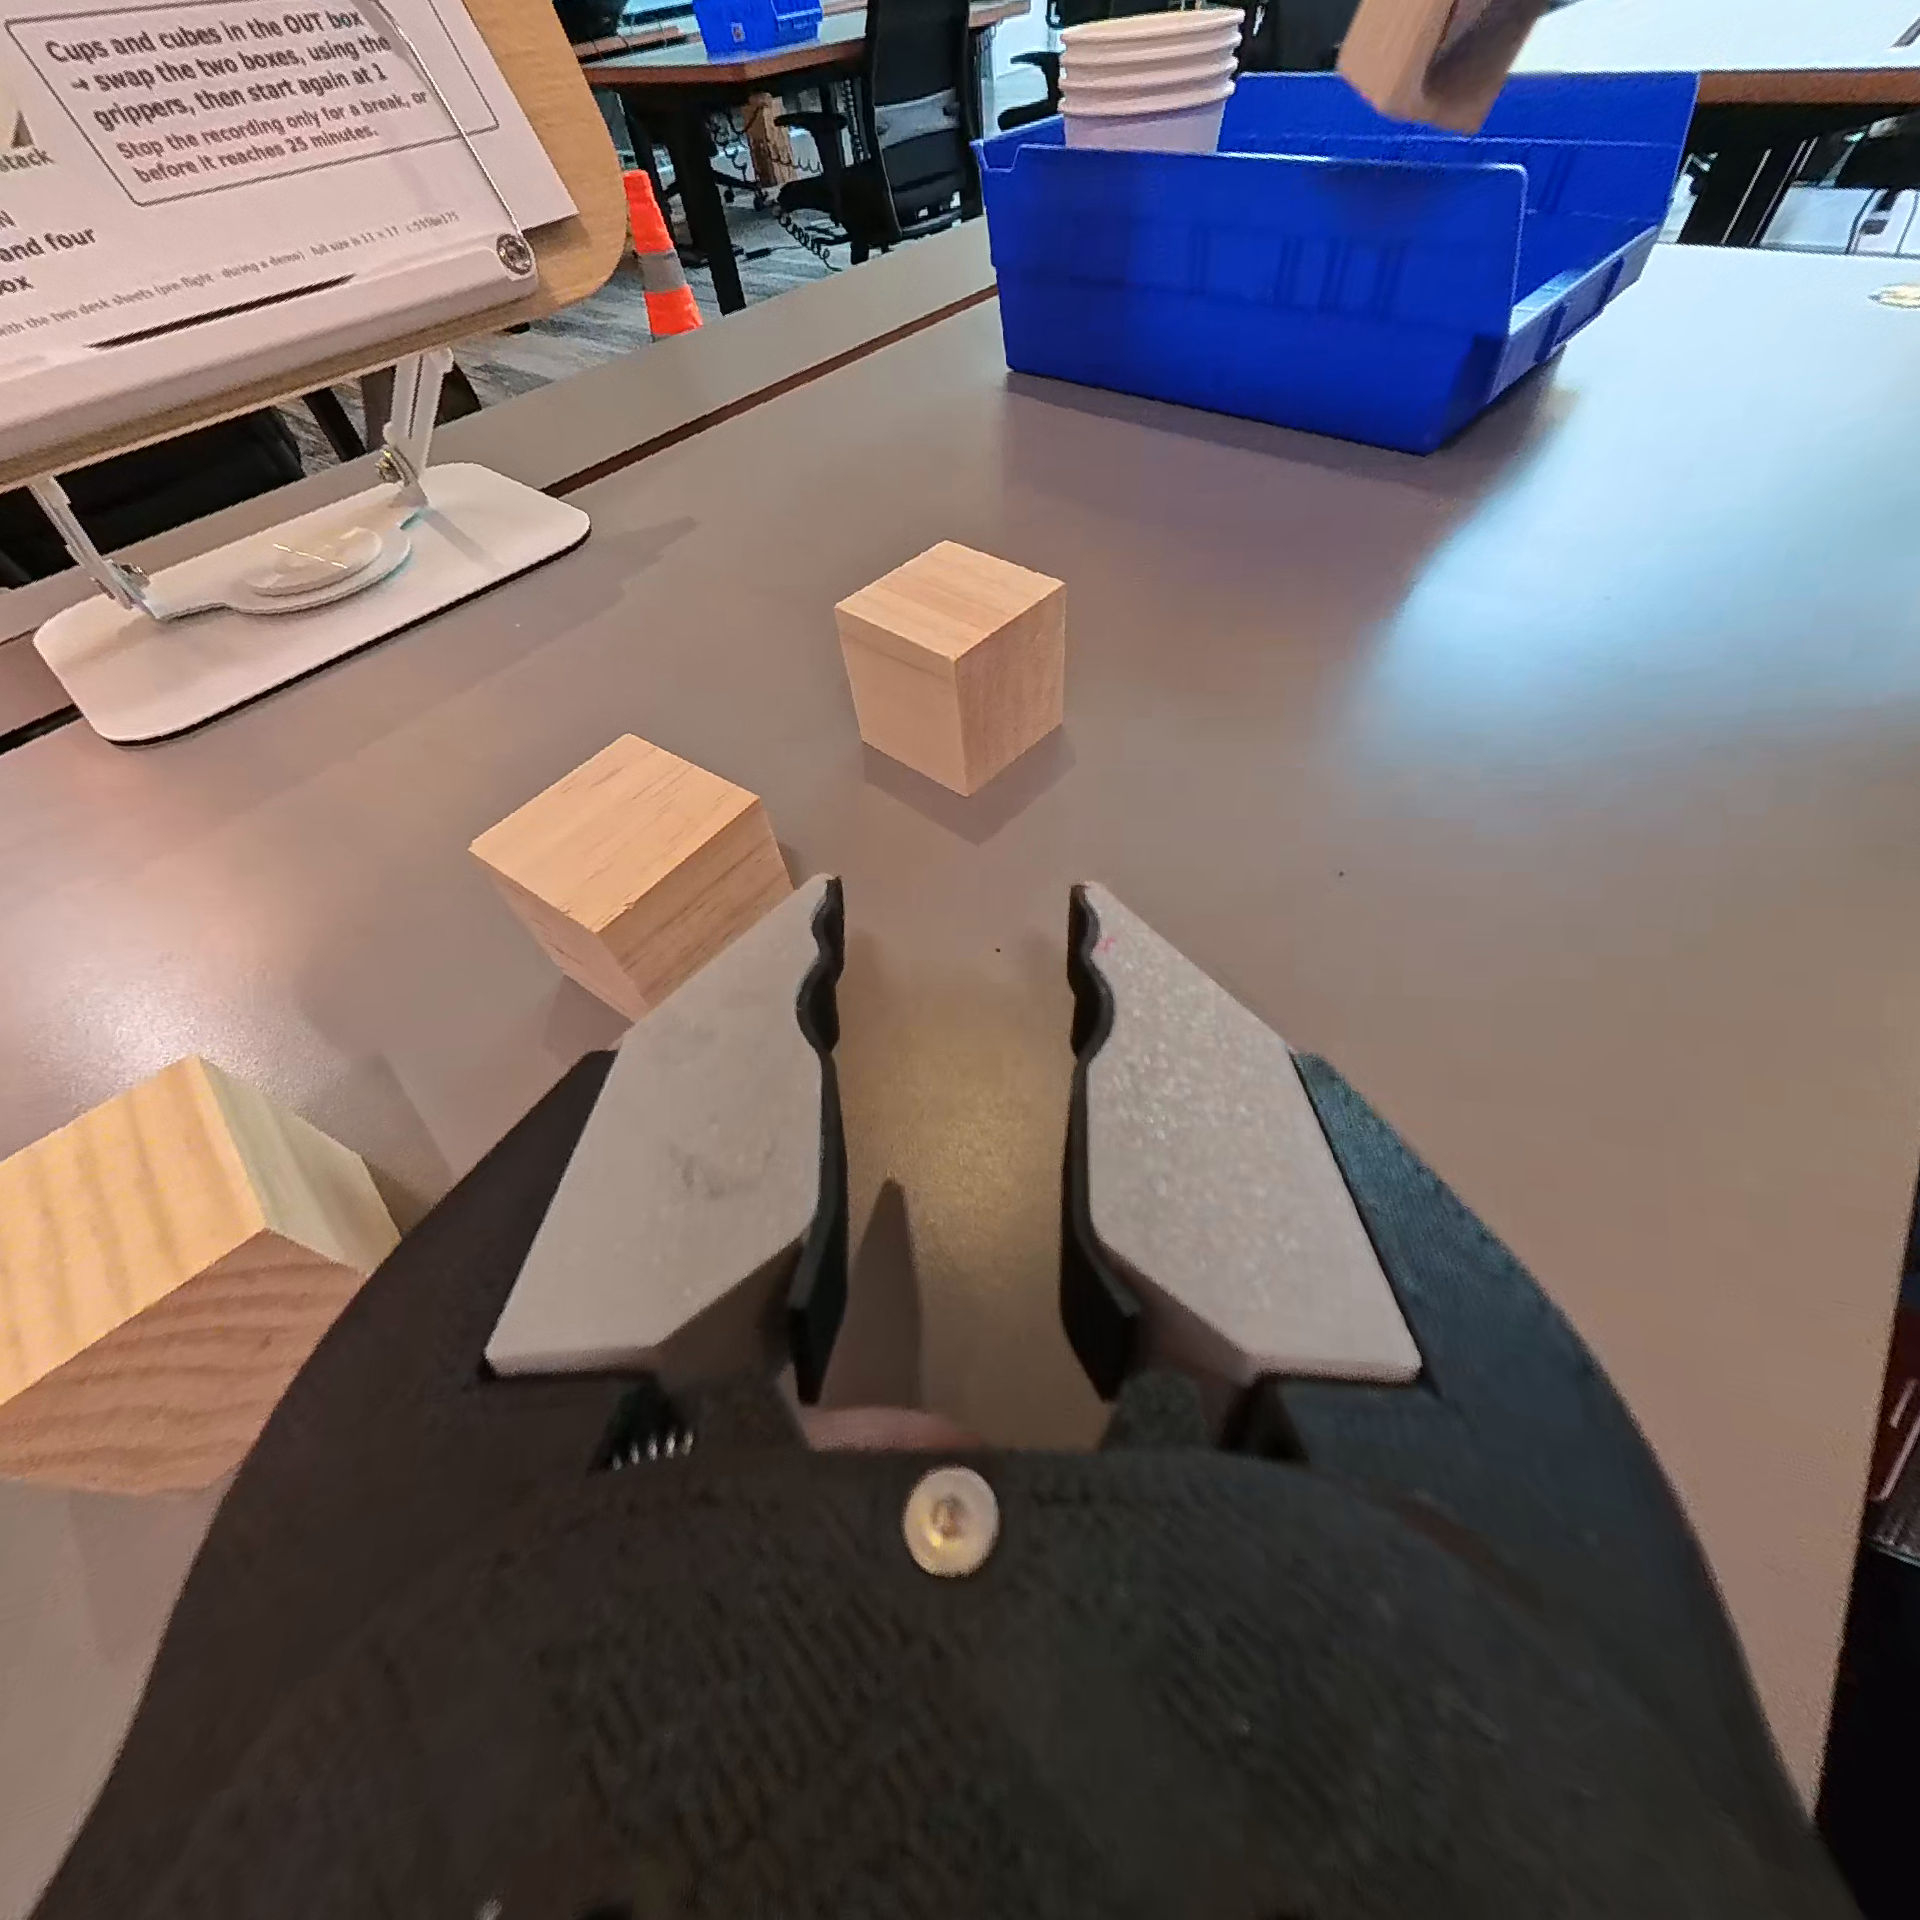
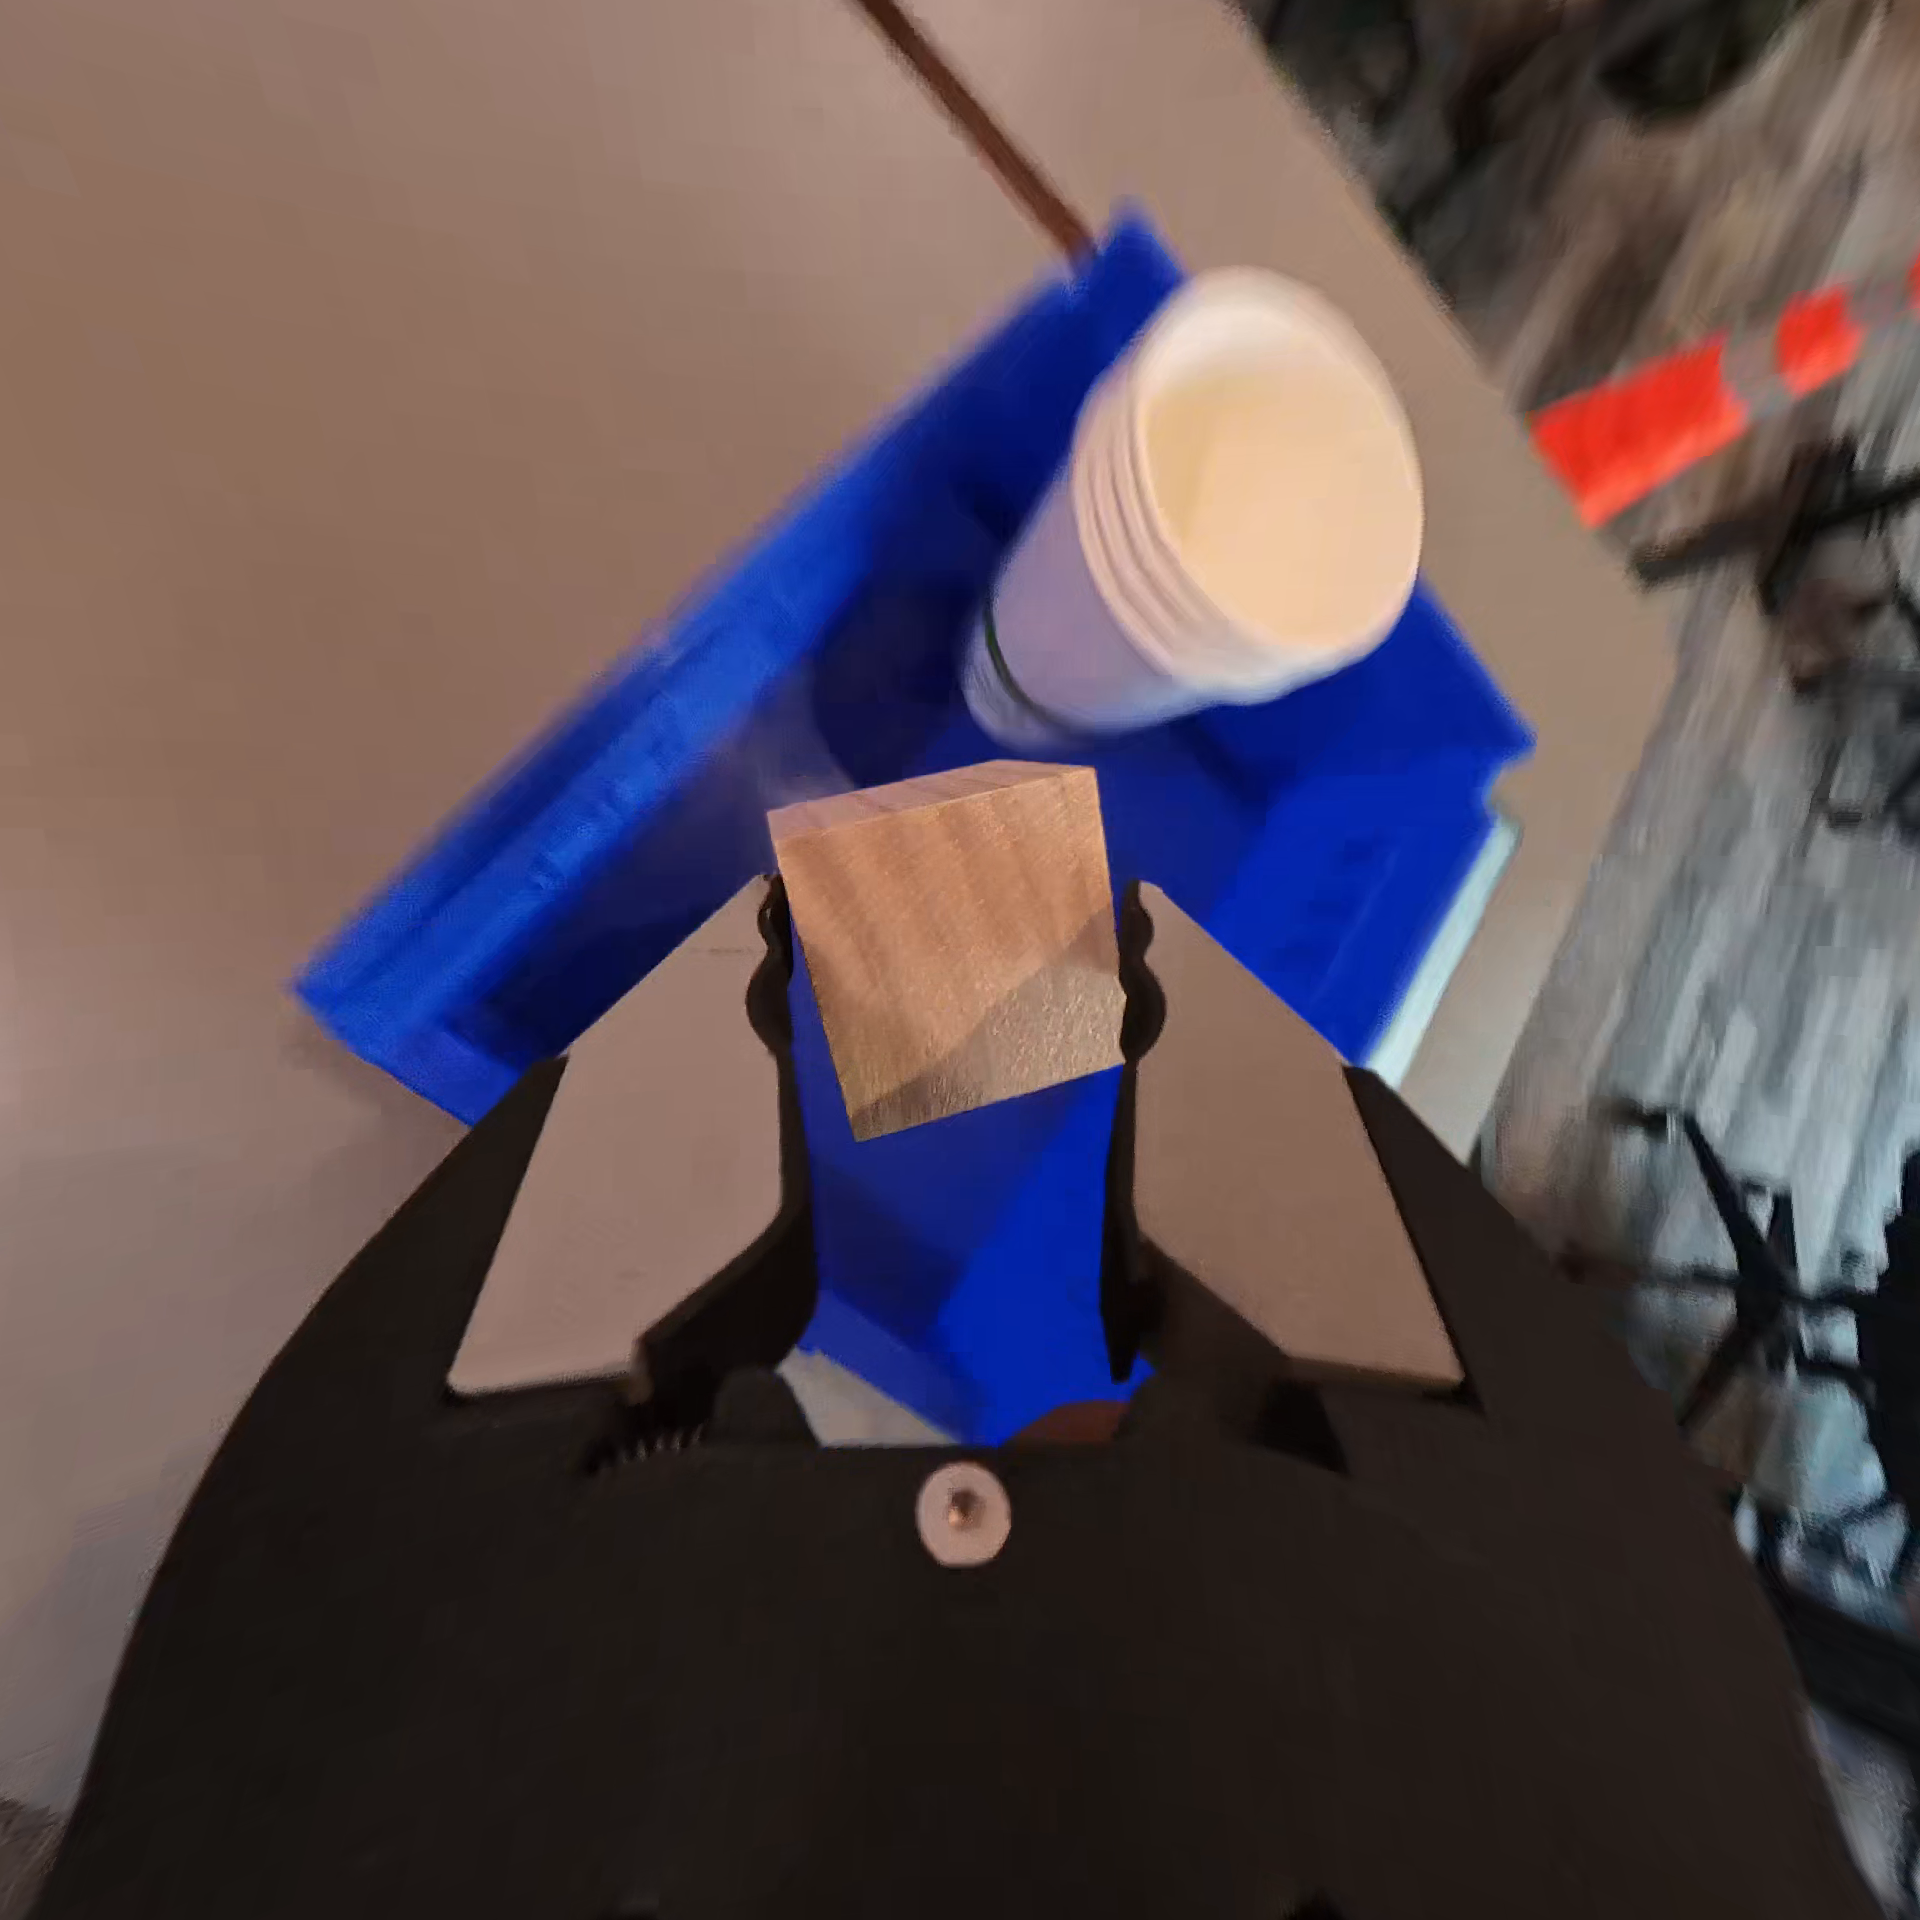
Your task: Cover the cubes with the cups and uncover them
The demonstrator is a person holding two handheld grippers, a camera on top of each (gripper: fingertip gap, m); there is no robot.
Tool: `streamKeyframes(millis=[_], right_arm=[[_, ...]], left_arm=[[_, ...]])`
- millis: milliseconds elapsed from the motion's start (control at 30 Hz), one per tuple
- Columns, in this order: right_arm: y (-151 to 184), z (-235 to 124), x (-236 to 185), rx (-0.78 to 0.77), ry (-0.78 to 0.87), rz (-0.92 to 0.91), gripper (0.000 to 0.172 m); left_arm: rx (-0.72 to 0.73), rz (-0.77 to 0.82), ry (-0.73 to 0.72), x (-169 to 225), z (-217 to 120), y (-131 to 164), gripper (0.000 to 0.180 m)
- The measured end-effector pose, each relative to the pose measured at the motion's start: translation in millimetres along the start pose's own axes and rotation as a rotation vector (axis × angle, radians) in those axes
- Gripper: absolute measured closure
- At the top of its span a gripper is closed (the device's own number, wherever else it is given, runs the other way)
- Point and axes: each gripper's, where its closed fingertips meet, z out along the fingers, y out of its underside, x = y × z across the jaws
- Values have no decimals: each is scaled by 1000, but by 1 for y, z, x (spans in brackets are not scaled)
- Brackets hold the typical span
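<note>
The grey table (image 1: 1455, 727) bears three wooden cubes (image 1: 951, 665), a blue bin (image 1: 1299, 291) and a document stand (image 1: 312, 592).

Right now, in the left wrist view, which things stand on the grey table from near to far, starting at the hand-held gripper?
Left hand-held gripper, open and empty → nearest pale wooden cube → second wooden cube → third wooden cube → blue plastic bin → stack of white paper cups inside it.

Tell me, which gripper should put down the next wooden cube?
Right, probably. The right gripper already grips a wooden cube above the blue bin. The left gripper is open and empty over the table.
</note>
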Motion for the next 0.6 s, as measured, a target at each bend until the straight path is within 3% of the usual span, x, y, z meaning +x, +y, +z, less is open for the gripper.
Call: streamKeyframes(millis=[167, 300, 500, 600], right_arm=[[83, 49, 13, -283, 60, 158, 110], [111, 76, 19, -343, 117, 248, 109], [76, 53, 33, -219, 196, 261, 106], [27, 23, 22, -77, 181, 241, 100]], left_arm=[[-6, 17, -9, 1, 1, 1, 139], [-11, 14, -6, 1, 1, 1, 139], [-7, 20, -8, 1, 1, 1, 139], [-3, 28, -16, 1, 0, 0, 139]])
